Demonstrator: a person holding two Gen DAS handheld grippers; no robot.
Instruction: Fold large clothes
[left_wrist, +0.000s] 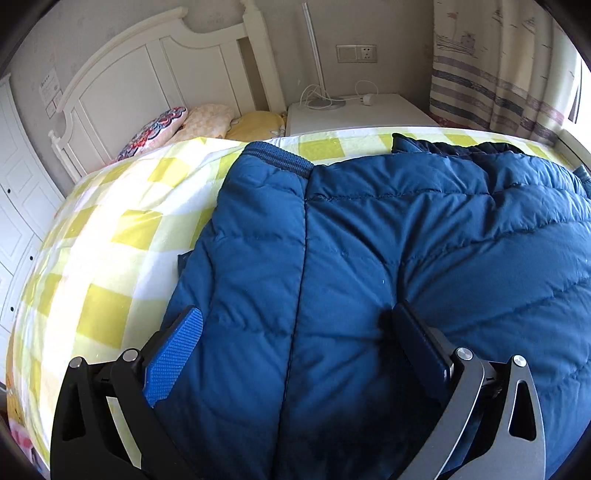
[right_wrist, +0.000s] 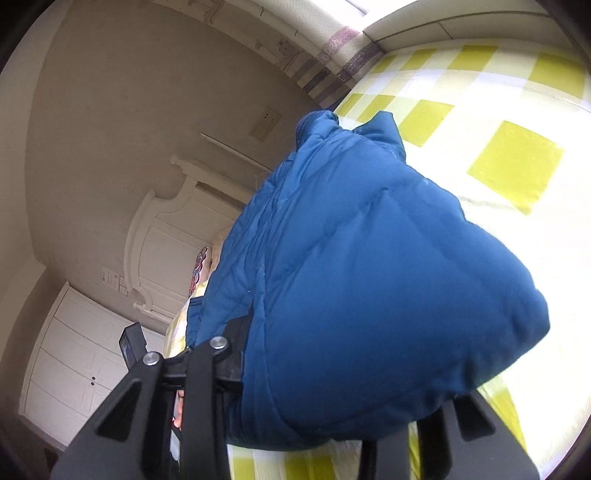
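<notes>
A large blue quilted down jacket (left_wrist: 388, 258) lies on the bed with the yellow and white checked sheet (left_wrist: 110, 236). My left gripper (left_wrist: 295, 321) is wide open, its blue-padded fingers (left_wrist: 177, 354) pressed down over the jacket's near part, one on each side of a seam. In the right wrist view the jacket (right_wrist: 369, 288) bulges up between the jaws of my right gripper (right_wrist: 332, 369). Its fingers are spread, and the fingertips are hidden by the fabric, so I cannot tell whether they grip it.
A white headboard (left_wrist: 155, 70) and pillows (left_wrist: 207, 118) are at the bed's far left. A white nightstand (left_wrist: 369, 110) with a lamp and cable stands behind the bed. A striped curtain (left_wrist: 509, 66) hangs at the right. White wardrobe doors (right_wrist: 74, 369) are at the left.
</notes>
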